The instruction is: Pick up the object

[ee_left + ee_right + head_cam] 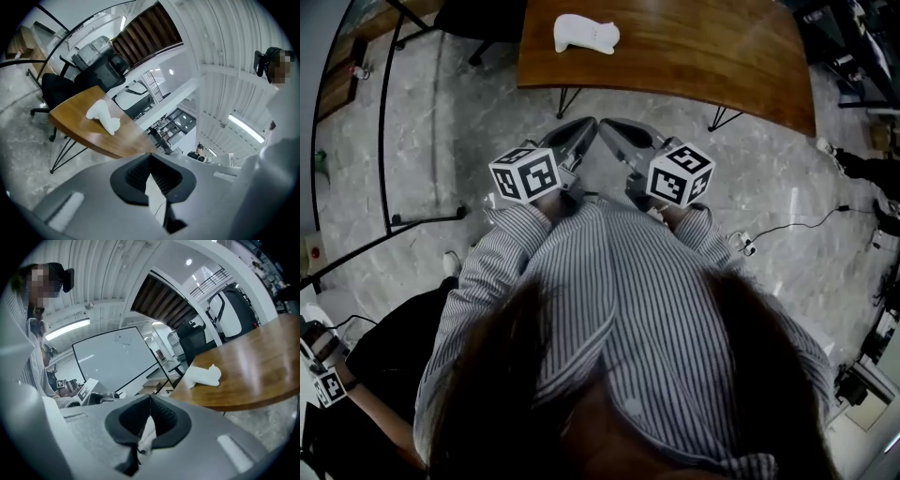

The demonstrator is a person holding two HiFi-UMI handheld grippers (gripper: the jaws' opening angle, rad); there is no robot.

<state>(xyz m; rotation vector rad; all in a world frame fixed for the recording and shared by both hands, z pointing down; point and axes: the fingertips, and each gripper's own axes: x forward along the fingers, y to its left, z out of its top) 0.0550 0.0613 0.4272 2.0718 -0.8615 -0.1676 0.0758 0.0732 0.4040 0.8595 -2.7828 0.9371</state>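
Observation:
A white, lumpy object lies on the left part of a brown wooden table. It shows in the left gripper view as the white object and in the right gripper view as the white object. Both grippers are held close to the person's chest, well short of the table. My left gripper is shut, its jaws meeting at the tips with nothing between them. My right gripper is shut too and holds nothing. The two tips point toward each other.
The table stands on thin black metal legs over a grey marble floor. A black office chair stands at the table's left end. A curved black rail runs at the left. A cable lies on the floor at right.

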